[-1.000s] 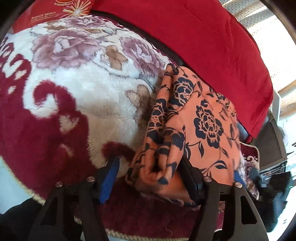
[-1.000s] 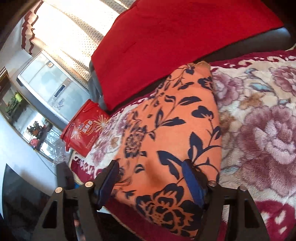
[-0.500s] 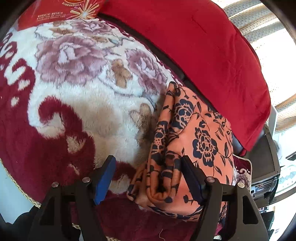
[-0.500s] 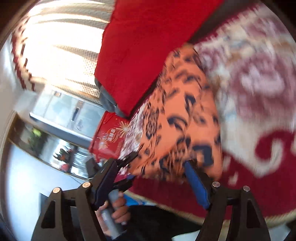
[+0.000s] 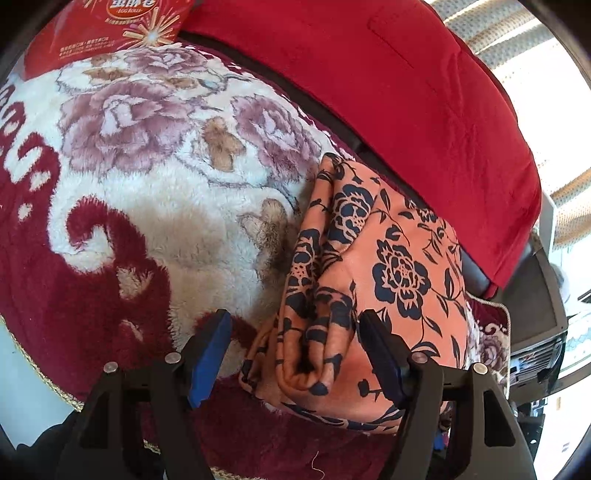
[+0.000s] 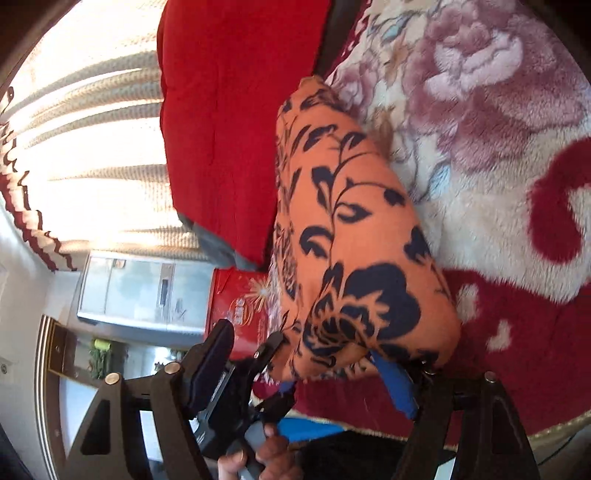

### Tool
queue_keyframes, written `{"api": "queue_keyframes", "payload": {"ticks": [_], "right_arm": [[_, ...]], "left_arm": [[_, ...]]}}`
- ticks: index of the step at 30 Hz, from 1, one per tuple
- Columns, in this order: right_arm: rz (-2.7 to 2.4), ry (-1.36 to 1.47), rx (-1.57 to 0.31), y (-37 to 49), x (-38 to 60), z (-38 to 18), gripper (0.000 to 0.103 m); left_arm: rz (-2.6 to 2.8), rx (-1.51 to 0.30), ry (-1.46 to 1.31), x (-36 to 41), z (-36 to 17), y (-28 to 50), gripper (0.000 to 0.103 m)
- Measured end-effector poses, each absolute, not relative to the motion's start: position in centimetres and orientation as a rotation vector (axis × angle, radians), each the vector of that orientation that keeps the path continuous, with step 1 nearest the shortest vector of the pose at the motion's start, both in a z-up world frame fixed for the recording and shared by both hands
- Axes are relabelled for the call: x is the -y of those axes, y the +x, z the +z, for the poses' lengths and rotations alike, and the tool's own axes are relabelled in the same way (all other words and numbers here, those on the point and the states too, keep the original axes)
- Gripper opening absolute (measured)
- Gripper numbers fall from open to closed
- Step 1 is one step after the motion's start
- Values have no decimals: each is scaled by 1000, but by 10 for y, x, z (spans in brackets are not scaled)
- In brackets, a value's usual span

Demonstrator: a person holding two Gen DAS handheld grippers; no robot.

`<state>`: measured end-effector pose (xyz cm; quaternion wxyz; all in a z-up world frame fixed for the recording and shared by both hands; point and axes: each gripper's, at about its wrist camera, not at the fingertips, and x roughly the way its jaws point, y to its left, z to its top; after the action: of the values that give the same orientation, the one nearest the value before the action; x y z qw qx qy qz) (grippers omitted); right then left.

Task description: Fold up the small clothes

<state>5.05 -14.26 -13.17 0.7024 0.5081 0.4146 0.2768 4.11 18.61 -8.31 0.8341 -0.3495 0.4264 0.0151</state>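
A folded orange garment with dark blue flowers (image 5: 388, 266) lies on the plush floral blanket (image 5: 147, 155). My left gripper (image 5: 295, 354) is open around its rolled near end. The right finger (image 5: 380, 350) sits against the cloth, while the blue left pad (image 5: 210, 350) stands apart from it over the blanket. In the right wrist view the same garment (image 6: 351, 229) runs away from me. My right gripper (image 6: 303, 373) is open at its other end, with the cloth's edge resting over the blue right pad (image 6: 395, 387). The left gripper and the hand holding it (image 6: 258, 454) show below.
A red cushion cover (image 5: 406, 92) lines the sofa back behind the blanket. A red egg-roll box (image 5: 110, 29) stands at the far corner. The blanket's gold-trimmed edge (image 5: 44, 380) is close to me. Bright curtains (image 6: 92, 129) and a grey cabinet (image 6: 147, 291) lie beyond.
The right gripper has rolled and sunk toward the garment's near end, so its view now tilts. The left gripper has stayed at the rolled end, its jaws about as wide.
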Motion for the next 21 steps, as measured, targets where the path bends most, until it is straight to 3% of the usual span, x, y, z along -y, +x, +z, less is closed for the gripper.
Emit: {"api": "queue_keyframes", "payload": {"ticks": [17,18,19,21], "right_arm": [[517,1128,-861,49,152,-127,73],[523,1127,-865,51,150,-126,61],[531,1129,-875,54,148,-126,34],[564,1184,-875,56,154,-128,26]], "left_arm": [[39,-925,-654,-175,-80,42,68],[39,-926,-650,-175,-80,42,68],[42,-929,-646,-174,-80,42,68],[40,-934,-642,-174,-79,43,67]]}}
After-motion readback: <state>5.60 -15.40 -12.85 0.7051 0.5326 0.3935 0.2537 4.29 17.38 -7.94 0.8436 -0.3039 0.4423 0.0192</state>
